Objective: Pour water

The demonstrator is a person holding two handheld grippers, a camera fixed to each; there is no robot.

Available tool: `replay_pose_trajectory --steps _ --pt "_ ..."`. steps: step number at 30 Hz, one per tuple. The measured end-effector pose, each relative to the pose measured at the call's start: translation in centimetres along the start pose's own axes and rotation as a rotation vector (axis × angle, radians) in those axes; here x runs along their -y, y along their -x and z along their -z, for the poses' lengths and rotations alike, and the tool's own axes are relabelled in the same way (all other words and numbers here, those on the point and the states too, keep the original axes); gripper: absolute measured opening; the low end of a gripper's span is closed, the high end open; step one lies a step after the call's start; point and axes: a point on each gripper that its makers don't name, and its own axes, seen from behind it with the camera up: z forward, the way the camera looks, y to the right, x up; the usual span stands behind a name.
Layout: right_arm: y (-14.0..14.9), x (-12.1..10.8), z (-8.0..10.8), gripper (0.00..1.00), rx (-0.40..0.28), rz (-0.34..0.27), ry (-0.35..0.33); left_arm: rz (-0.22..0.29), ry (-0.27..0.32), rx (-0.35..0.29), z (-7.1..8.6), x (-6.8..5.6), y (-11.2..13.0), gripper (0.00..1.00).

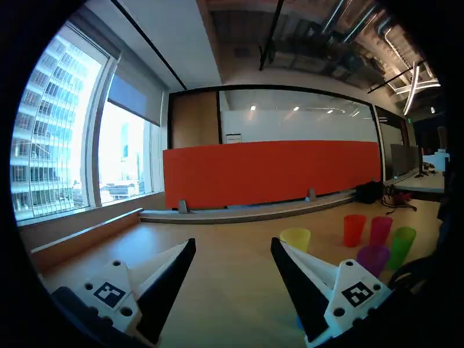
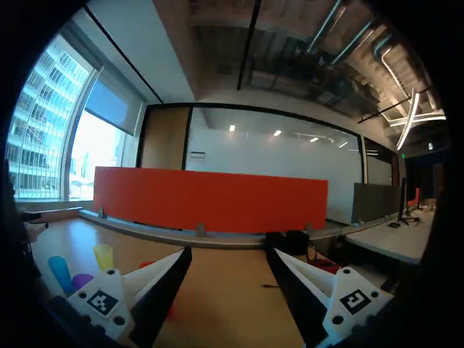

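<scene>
With both the left tool (image 1: 232, 241) and right tool (image 2: 228, 250) wide and empty, the yellow cup (image 1: 296, 238) should be approached level and gripped mid-wall.

We see strong daylight from the window (image 1: 58, 127) left of the orange partition (image 1: 272, 174); its panes are partly burnt to white. Above the partition small ceiling spots (image 1: 296, 108) shine, and higher to the right of it a strip lamp (image 1: 413, 87) glows. Straight lines bend near the edges, and the far right falls dark.
</scene>
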Motion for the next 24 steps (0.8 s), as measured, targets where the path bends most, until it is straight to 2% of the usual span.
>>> replay_pose_trajectory --steps 14,24 --pt "-0.5 1.0 0.1 1.0 0.003 -0.012 -0.005 0.023 -0.008 0.015 0.3 0.9 2.1 0.96" --pt "-0.5 1.1 0.1 1.0 0.004 0.012 -0.003 0.059 -0.008 0.023 0.3 1.4 2.6 0.96"
